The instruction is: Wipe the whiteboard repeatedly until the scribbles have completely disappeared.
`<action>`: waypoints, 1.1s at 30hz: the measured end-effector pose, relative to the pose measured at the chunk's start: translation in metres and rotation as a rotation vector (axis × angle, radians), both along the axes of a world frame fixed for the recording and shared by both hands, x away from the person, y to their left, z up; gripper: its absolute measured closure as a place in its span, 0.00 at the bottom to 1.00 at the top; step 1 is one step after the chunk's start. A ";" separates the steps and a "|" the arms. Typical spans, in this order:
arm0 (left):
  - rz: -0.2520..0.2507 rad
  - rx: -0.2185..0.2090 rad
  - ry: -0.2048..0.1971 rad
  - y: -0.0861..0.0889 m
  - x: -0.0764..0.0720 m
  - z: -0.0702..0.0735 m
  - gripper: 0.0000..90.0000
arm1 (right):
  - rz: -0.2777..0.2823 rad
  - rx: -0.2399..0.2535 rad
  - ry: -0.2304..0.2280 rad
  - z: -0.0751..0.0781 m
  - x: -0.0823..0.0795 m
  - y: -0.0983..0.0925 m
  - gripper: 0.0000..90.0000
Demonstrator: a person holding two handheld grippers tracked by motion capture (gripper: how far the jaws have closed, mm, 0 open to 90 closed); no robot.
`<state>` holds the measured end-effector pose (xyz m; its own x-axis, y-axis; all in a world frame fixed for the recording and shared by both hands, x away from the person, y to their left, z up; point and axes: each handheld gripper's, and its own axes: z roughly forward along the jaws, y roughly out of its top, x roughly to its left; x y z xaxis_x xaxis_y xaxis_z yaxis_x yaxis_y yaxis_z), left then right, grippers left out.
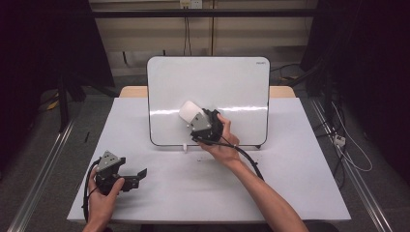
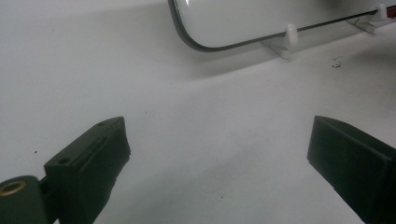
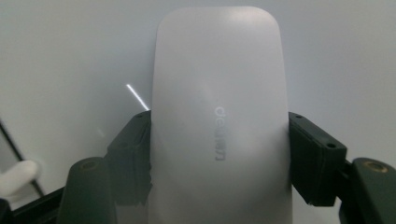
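At centre of the high view: whiteboard, propped upright on the white table. Right gripper against its face, just left of centre, clamped on a white eraser. Left gripper at lower left, low over the table, well apart from the board, jaws spread.

Left gripper view: two black jaws wide apart over bare table; whiteboard's rounded corner at upper centre, a white foot clip under its edge.

Right gripper view: eraser at centre, upright, pinched on both long sides, board surface behind.
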<state>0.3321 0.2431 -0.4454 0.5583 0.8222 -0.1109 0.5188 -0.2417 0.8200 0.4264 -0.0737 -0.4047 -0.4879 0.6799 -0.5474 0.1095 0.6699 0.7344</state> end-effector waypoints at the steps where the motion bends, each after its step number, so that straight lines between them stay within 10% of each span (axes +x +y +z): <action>1: 0.000 -0.001 0.000 0.000 0.000 0.000 0.06 | -0.019 0.015 -0.004 0.004 0.003 -0.007 0.35; 17: 0.005 -0.001 0.002 0.001 -0.001 0.000 0.06 | -0.252 0.204 -0.014 0.062 0.046 -0.095 0.35; 33: 0.003 -0.005 0.000 0.001 0.000 0.000 0.06 | -0.203 0.257 0.066 0.057 0.036 -0.087 0.35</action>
<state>0.3322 0.2437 -0.4453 0.5559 0.8233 -0.1150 0.5197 -0.2362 0.8210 0.4619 -0.1611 -0.3480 -0.3571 0.8786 -0.3170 0.2743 0.4230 0.8636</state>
